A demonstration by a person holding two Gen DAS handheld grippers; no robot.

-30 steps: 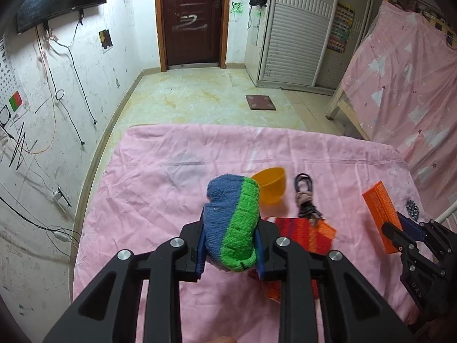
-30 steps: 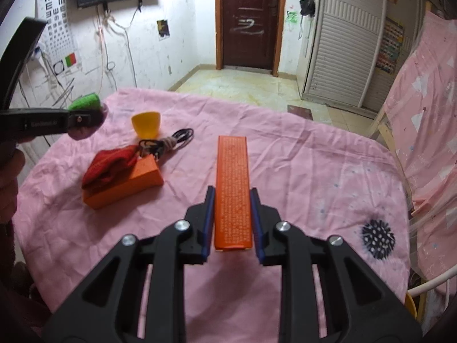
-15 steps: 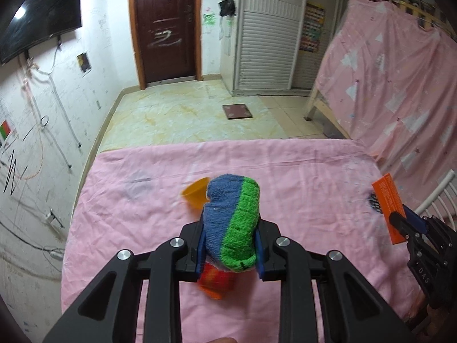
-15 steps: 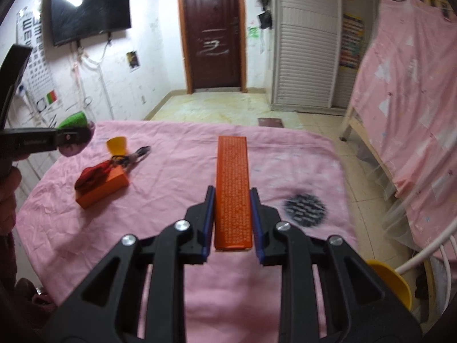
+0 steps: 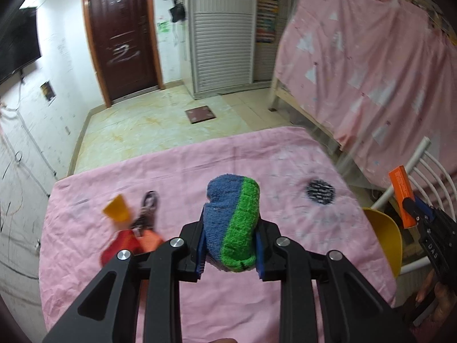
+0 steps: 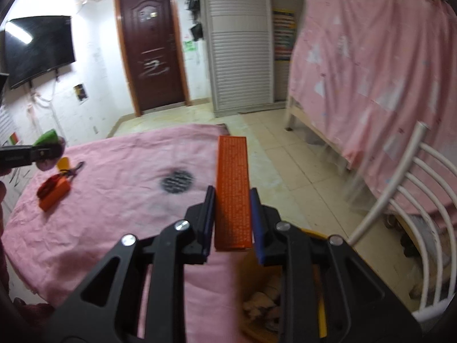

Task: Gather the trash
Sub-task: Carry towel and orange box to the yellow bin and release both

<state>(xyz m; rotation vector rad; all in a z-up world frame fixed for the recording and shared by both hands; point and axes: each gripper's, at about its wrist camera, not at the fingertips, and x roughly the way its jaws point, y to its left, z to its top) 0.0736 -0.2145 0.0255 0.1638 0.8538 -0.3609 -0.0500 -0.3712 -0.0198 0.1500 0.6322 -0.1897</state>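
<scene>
Left hand-held gripper [image 5: 230,247] clamped on blue/green rolled towel [image 5: 232,223], held above pink-covered bench [image 5: 177,177]. Right hand-held gripper [image 6: 232,228] clamped on flat orange box [image 6: 232,191], pointing past bench edge, over yellow bin [image 6: 321,308] w/ crumpled paper inside, beside white chair [image 6: 411,200]. Left on bench, far side: orange cup [image 5: 117,211], black cable [image 5: 148,203], red cloth [image 5: 121,244] on orange block [image 6: 54,197]. Dark round patch [image 5: 320,191] near bin-side edge.

The right claw [image 6: 232,223] grips a long orange box [image 6: 232,191] over the worktop's [image 6: 120,200] right edge, above a yellow bin [image 6: 321,314] holding crumpled paper. Near the left edge, the left claw [image 6: 48,150] holds something green.
</scene>
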